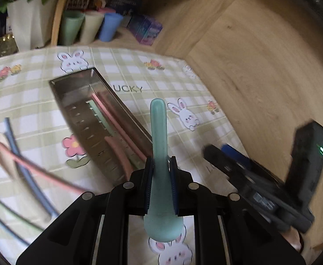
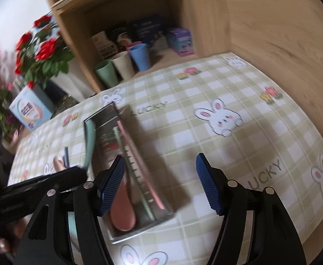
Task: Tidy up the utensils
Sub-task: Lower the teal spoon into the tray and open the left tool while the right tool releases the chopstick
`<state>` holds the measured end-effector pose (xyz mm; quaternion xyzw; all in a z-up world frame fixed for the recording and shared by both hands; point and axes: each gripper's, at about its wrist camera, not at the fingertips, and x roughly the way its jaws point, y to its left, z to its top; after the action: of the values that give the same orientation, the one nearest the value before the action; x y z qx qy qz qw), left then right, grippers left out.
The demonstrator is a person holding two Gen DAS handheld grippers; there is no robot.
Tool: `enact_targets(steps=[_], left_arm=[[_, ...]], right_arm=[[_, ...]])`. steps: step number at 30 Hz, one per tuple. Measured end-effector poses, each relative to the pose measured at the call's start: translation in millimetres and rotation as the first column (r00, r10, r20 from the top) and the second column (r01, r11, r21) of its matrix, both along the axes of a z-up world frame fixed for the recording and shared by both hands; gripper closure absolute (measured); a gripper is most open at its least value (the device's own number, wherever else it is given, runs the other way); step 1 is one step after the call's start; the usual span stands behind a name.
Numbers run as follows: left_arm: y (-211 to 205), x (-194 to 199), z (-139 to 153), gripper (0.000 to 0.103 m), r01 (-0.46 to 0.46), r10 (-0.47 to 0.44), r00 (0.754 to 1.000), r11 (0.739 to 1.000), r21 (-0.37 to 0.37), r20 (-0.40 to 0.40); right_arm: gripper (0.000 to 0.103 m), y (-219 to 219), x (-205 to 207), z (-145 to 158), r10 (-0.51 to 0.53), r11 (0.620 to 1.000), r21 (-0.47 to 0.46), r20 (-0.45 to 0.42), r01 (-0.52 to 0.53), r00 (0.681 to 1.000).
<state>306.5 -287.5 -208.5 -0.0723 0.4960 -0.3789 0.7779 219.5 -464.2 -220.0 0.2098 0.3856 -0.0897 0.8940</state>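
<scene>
The left gripper (image 1: 160,167) is clamped on a teal spoon (image 1: 159,154), its ribbed blue pads (image 1: 147,183) pressing both sides of the smooth, matte plastic handle; the rounded bowl hangs toward the camera below the fingers, and the handle's blunt tip points away, over the long edge of the metal tray (image 1: 126,108). That tray is a narrow rectangular trough of brushed steel with a row of slots punched through its floor, lying on a glossy tablecloth (image 1: 40,101) of pale green check printed with rabbits and flowers. Inside it rest a pink spoon (image 2: 123,207) with an oval bowl, a pink chopstick (image 2: 139,165) and a slim green chopstick (image 2: 126,154) lying lengthwise. More slender utensils (image 1: 22,154) in pink, blue and green lie loose on the cloth to the left of the tray, blurred. The right gripper (image 2: 160,185) is spread wide and holds nothing, its textured blue pads (image 2: 207,187) well apart, hovering over the tray's near end. Three tapered plastic cups (image 1: 88,28), green, cream and blue, stand in the wooden shelf (image 1: 238,55) behind.
</scene>
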Motion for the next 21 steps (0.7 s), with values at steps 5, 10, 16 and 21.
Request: enact_targets(steps=[5, 10, 16, 21], left_arm=[[-17.9, 19.9, -19.1, 0.088, -0.029, 0.029, 0.997, 1.0, -0.007, -0.07], [-20.4, 23.1, -36.9, 0.088, -0.062, 0.063, 0.993, 0.998, 0.019, -0.099], [-15.9, 21.1, -48.9, 0.088, -0.081, 0.087, 0.988, 0.995, 0.052, -0.126], [-10.2, 17.5, -37.8, 0.088, -0.075, 0.081, 0.992, 0.995, 0.068, -0.093]], right_arm=[[0.038, -15.0, -5.7, -14.1, -0.037, 0.998, 0.04, -0.015, 0.038, 0.999], [0.038, -15.0, -4.8, -21.0, -0.035, 0.998, 0.053, -0.022, 0.036, 0.999], [0.038, -8.9, -3.7, -26.0, -0.026, 0.998, 0.06, -0.032, 0.028, 0.999], [0.038, -2.5, -6.9, -26.4, -0.022, 0.998, 0.062, -0.042, 0.025, 0.999]])
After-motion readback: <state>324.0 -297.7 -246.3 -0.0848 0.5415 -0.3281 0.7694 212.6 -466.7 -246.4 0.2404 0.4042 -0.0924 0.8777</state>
